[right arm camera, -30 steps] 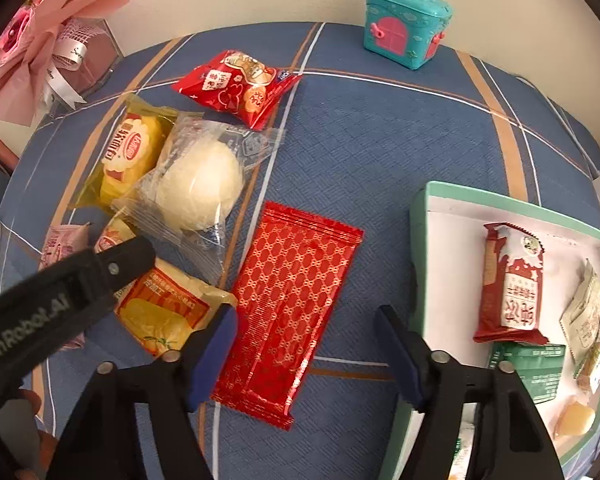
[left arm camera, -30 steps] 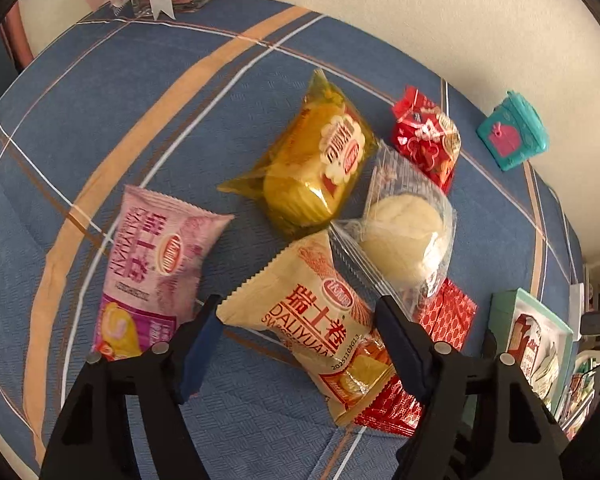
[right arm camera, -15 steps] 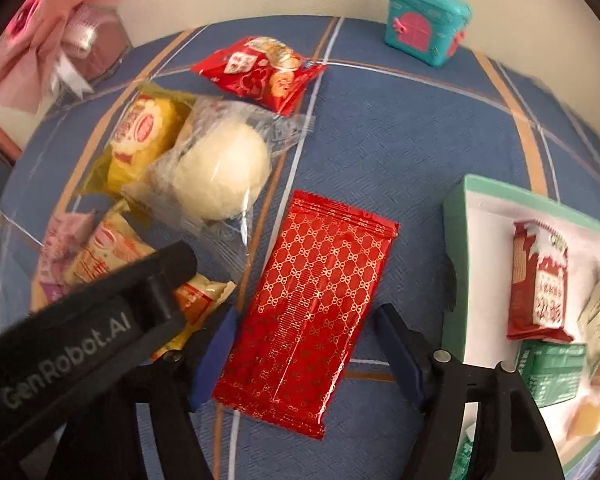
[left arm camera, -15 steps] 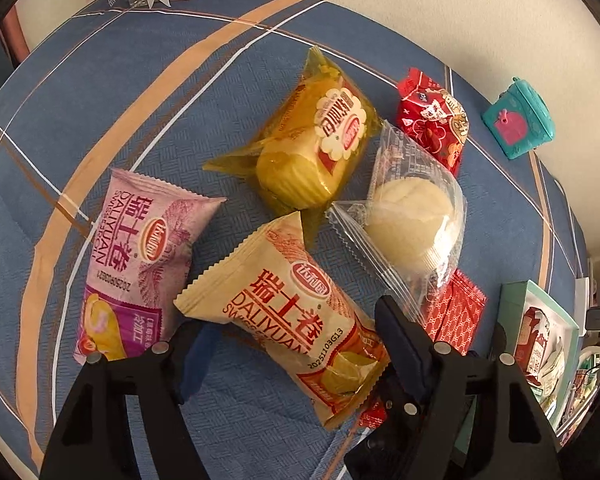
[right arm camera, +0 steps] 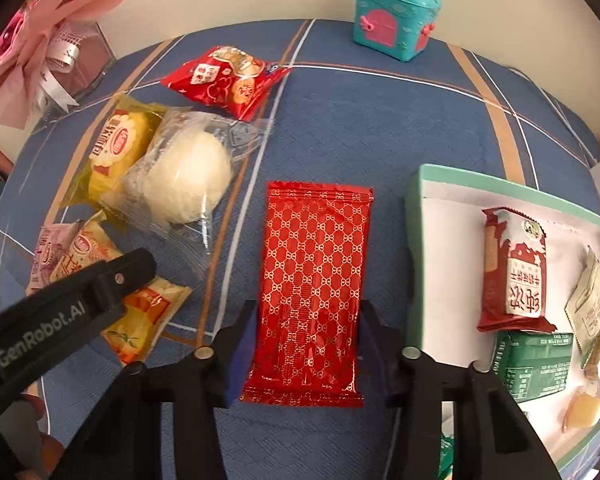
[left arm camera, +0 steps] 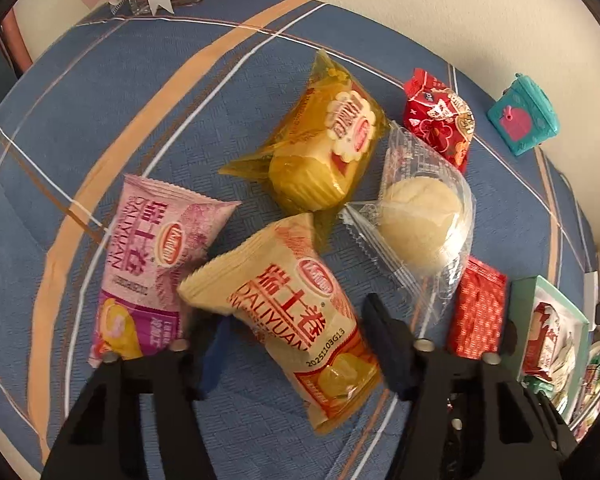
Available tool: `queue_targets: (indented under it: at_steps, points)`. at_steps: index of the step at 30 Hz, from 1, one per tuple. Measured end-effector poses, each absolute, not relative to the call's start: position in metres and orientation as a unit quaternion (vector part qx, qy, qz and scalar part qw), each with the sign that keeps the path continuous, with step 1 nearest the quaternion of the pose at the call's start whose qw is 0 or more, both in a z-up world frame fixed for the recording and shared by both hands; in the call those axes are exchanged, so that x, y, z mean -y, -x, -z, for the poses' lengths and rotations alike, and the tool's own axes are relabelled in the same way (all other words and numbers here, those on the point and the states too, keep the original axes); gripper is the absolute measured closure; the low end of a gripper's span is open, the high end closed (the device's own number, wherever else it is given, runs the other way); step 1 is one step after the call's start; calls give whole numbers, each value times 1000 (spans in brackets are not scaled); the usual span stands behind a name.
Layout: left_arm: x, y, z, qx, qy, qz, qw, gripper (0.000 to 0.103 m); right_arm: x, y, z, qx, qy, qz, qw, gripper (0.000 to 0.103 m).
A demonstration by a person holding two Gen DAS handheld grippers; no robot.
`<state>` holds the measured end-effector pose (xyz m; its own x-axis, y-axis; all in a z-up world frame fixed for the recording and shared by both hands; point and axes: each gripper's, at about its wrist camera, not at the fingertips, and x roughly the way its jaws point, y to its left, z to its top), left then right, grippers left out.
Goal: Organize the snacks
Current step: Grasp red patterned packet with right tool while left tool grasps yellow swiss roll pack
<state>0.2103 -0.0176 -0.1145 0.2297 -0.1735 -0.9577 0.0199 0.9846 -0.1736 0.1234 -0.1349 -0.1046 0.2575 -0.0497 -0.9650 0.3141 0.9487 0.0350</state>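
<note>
My left gripper is open, its fingers on either side of the tan Swiss-roll packet, which also shows in the right wrist view. My right gripper is open, its fingers on either side of the flat red patterned packet, seen in the left wrist view too. Near them lie a pink packet, a yellow cake packet, a clear-wrapped white bun and a red printed snack. The green-rimmed box at the right holds several snacks.
A teal toy chest stands at the far edge of the blue striped tablecloth. A clear box with pink paper flowers sits at the far left corner. The wall runs behind the table.
Both grippers moved forward and lower. The left one's fingers now flank the tan packet. The right one's fingers now flank the red patterned packet, and its view turned to line up with it.
</note>
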Motion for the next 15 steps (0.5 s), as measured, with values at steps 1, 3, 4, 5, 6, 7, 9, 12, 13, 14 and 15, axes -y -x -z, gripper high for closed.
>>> queue_targets:
  at_steps: [1, 3, 4, 5, 6, 7, 9, 12, 13, 14, 15]
  points:
    - [16, -210, 114, -617, 63, 61, 782, 49, 137, -122, 105, -599, -111, 116, 785, 54]
    - [13, -209, 113, -617, 68, 64, 782, 53, 139, -117, 103, -600, -112, 118, 783, 55]
    - [12, -209, 113, -617, 70, 66, 781, 56, 138, -116, 103, -600, -113, 117, 783, 55]
    - [11, -207, 112, -616, 71, 68, 781, 61, 140, -119, 103, -602, -112, 115, 782, 55]
    - [10, -206, 112, -616, 72, 69, 781, 61, 140, -118, 103, -603, -114, 113, 781, 55]
    - [10, -205, 111, -615, 71, 69, 783, 62, 142, -118, 104, -603, -115, 112, 781, 55]
    - [12, -200, 110, -614, 65, 71, 784, 62, 141, -114, 104, -605, -119, 109, 780, 55]
    - [16, -194, 106, -614, 63, 76, 784, 63, 140, -110, 104, -607, -121, 104, 778, 55]
    - [17, -191, 104, -613, 62, 77, 784, 63, 140, -108, 103, -608, -123, 102, 778, 55]
    - [17, -189, 102, -612, 61, 78, 785, 64, 142, -113, 105, -607, -127, 100, 778, 55]
    - [18, -187, 101, -611, 60, 80, 785, 64, 143, -113, 105, -606, -134, 98, 778, 55]
